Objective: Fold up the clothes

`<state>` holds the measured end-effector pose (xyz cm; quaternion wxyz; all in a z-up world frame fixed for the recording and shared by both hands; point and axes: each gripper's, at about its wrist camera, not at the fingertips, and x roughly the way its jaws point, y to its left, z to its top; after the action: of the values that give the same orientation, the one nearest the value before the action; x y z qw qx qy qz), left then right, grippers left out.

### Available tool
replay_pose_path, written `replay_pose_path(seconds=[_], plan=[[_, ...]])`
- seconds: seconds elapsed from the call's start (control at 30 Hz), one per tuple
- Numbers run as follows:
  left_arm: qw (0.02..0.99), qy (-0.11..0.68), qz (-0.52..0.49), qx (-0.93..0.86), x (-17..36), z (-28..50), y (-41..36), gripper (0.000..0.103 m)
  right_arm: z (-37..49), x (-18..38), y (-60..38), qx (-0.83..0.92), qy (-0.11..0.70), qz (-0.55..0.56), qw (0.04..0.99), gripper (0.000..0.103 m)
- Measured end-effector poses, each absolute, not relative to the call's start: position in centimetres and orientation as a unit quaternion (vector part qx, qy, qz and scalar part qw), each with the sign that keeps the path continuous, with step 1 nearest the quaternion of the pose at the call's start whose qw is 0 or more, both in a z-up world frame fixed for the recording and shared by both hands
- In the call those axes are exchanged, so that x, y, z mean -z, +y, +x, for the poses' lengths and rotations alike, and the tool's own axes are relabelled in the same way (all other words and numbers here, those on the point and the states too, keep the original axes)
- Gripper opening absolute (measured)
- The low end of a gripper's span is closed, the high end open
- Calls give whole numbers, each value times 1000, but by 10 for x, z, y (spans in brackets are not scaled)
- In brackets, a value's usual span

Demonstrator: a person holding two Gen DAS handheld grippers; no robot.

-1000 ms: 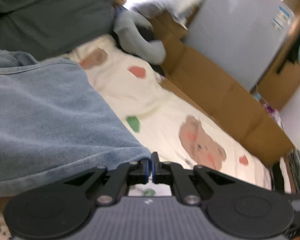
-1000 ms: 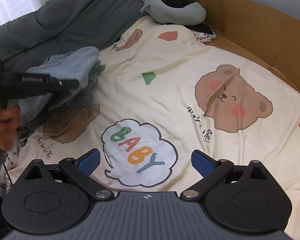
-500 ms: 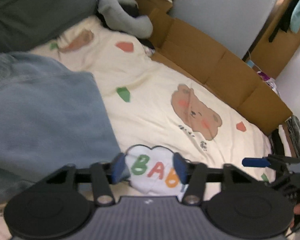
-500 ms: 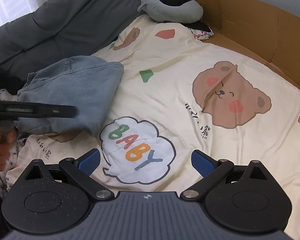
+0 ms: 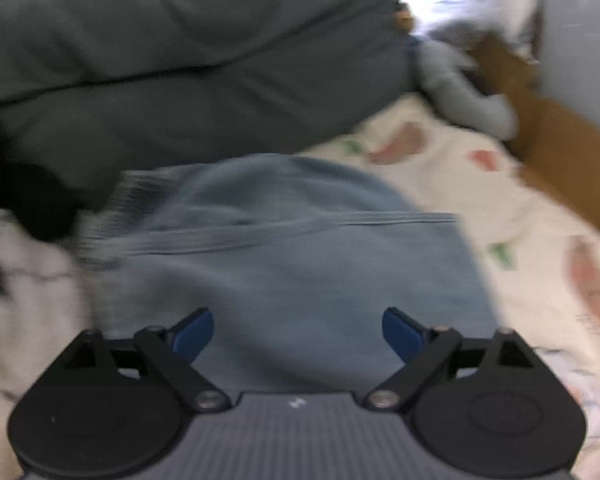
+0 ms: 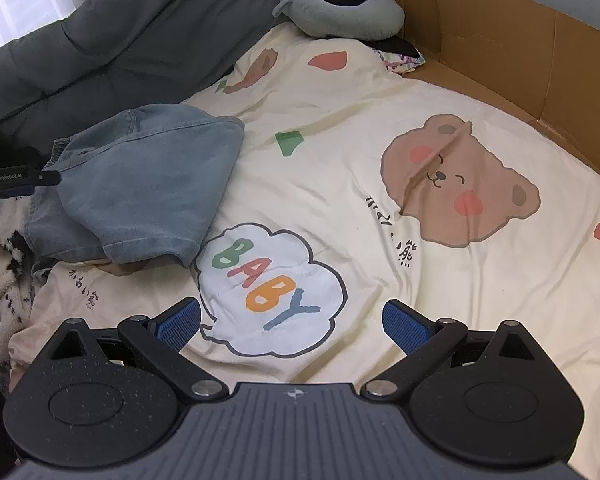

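A light blue denim garment [image 6: 140, 184] lies folded on the left part of the cream printed bedsheet [image 6: 340, 128]. In the blurred left wrist view the denim [image 5: 300, 264] fills the middle, and my left gripper [image 5: 298, 330] hangs over its near edge with jaws opening wide and nothing pinched between the blue pads. That gripper's black finger [image 6: 18, 178] shows at the left edge of the right wrist view, beside the denim. My right gripper [image 6: 292, 326] stands open over the "BABY" cloud print [image 6: 268, 288], holding nothing.
A dark grey duvet [image 6: 100, 40] is bunched along the far left. A grey curved pillow [image 6: 340, 12] lies at the head. Brown cardboard [image 6: 520, 52] walls the right side. A black-and-white fuzzy blanket [image 6: 4, 264] sits at the near left.
My left gripper let go of the denim, opened wide and swung back left to face it. The denim settled flat onto the sheet. The right gripper stayed still.
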<state>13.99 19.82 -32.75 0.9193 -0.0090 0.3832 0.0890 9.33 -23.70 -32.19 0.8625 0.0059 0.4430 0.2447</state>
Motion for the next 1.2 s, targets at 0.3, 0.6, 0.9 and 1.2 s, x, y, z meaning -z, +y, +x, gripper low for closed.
replay_pose_path(seconds=[0.3,0.6,0.9,1.2], plan=[[893,412,-59,-170,367,127,251,93,91,328,-232,-251,450,0,857,100],[890,418,-87,-158,379,119,259,71,88,329,-229,-258,454,4,853,100],[889,433,-126,-74,376,115,236,10,87,329,-226,-275,459,19,845,100],[873,448,-189,36,373,119,180,8,87,328,-224,-287,466,43,836,100]])
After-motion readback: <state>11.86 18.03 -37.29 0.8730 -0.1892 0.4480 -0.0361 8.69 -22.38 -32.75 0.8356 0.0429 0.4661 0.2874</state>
